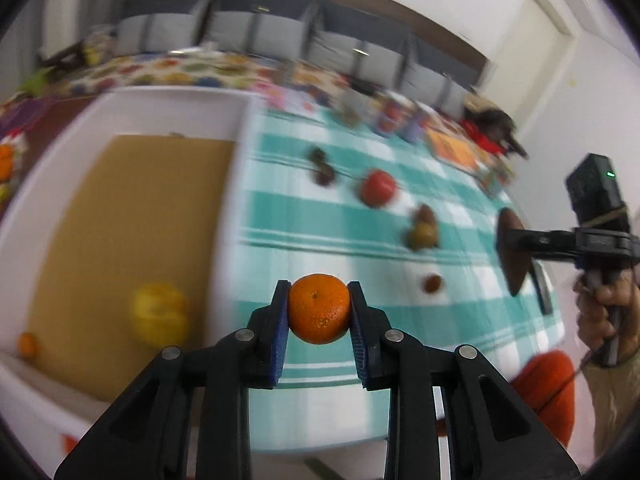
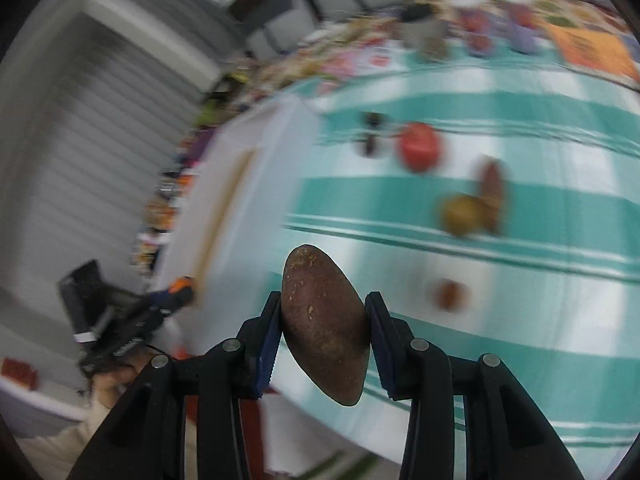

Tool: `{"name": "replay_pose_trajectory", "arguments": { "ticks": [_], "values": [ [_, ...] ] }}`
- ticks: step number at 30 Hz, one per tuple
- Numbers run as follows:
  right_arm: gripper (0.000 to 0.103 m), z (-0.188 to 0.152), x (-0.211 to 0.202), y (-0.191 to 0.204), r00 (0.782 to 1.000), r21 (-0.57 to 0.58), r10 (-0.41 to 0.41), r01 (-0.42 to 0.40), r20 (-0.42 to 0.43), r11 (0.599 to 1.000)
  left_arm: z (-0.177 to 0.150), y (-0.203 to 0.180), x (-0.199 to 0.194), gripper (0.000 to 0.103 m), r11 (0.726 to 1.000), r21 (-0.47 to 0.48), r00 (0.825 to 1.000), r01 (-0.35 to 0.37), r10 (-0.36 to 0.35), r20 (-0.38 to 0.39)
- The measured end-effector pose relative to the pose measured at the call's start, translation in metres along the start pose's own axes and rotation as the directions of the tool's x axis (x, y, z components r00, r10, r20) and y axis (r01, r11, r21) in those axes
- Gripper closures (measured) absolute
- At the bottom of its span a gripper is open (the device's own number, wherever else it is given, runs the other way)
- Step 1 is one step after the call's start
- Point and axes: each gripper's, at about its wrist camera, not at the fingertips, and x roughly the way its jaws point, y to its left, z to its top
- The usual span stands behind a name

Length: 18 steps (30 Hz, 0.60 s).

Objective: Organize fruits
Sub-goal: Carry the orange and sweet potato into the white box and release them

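Observation:
My left gripper (image 1: 319,309) is shut on a small orange mandarin (image 1: 319,307), held in the air above the checked cloth. My right gripper (image 2: 325,322) is shut on a long brown oval fruit (image 2: 324,324), also lifted; it shows at the right of the left wrist view as the brown fruit (image 1: 513,256). A white tray (image 1: 240,120) with a cardboard liner lies to the left, holding a yellow fruit (image 1: 160,314) and a small orange one (image 1: 27,345). On the cloth lie a red fruit (image 1: 378,188), a green-brown fruit (image 1: 421,236), dark small fruits (image 1: 321,166) and a small reddish fruit (image 1: 433,283).
The teal and white checked tablecloth (image 1: 296,216) covers the table. Jars and cards (image 1: 394,118) crowd its far edge. A person's hand (image 1: 600,312) grips the right tool, and an orange garment (image 1: 548,384) shows below it. Grey cushions line the back wall.

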Motion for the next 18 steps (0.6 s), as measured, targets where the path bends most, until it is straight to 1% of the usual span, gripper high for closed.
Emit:
{"name": "replay_pose_trajectory", "arguments": {
  "ticks": [1, 2, 5, 6, 8, 9, 12, 15, 18],
  "values": [
    [0.062, 0.004, 0.01, 0.017, 0.999, -0.01, 0.035, -0.035, -0.004, 0.999, 0.002, 0.014, -0.004, 0.076, 0.999, -0.011, 0.999, -0.039, 0.039, 0.011],
    [0.062, 0.01, 0.026, 0.044, 0.996, -0.035, 0.082, -0.083, -0.015, 0.996, 0.004, 0.032, -0.007, 0.076, 0.996, -0.03, 0.996, -0.085, 0.086, 0.016],
    [0.062, 0.016, 0.078, 0.112, 0.989, -0.117, 0.135, -0.141, -0.054, 0.983, 0.002, 0.082, -0.011, 0.076, 0.98, -0.106, 0.985, -0.17, 0.173, 0.014],
    [0.062, 0.017, 0.096, 0.132, 0.986, -0.134, 0.151, -0.159, -0.073, 0.978, -0.001, 0.099, -0.011, 0.076, 0.969, -0.123, 0.976, -0.215, 0.218, 0.007],
    [0.062, 0.016, 0.126, 0.161, 0.98, -0.165, 0.167, -0.184, -0.111, 0.969, -0.007, 0.121, -0.005, 0.076, 0.954, -0.146, 0.965, -0.263, 0.264, -0.011],
    [0.062, 0.014, 0.153, 0.182, 0.977, -0.19, 0.159, -0.185, -0.141, 0.964, -0.011, 0.129, -0.002, 0.076, 0.948, -0.161, 0.961, -0.276, 0.276, -0.021],
    [0.061, 0.003, 0.21, 0.214, 0.976, -0.254, 0.097, -0.146, -0.196, 0.956, -0.021, 0.149, 0.008, 0.075, 0.93, -0.201, 0.951, -0.308, 0.305, -0.046],
    [0.061, -0.005, 0.256, 0.226, 0.975, -0.297, 0.017, -0.084, -0.221, 0.951, -0.028, 0.16, 0.017, 0.075, 0.915, -0.223, 0.942, -0.337, 0.33, -0.068],
    [0.061, -0.008, 0.286, 0.226, 0.972, -0.313, -0.045, -0.03, -0.232, 0.949, -0.028, 0.166, 0.022, 0.074, 0.907, -0.228, 0.935, -0.354, 0.346, -0.074]
  ]
}}
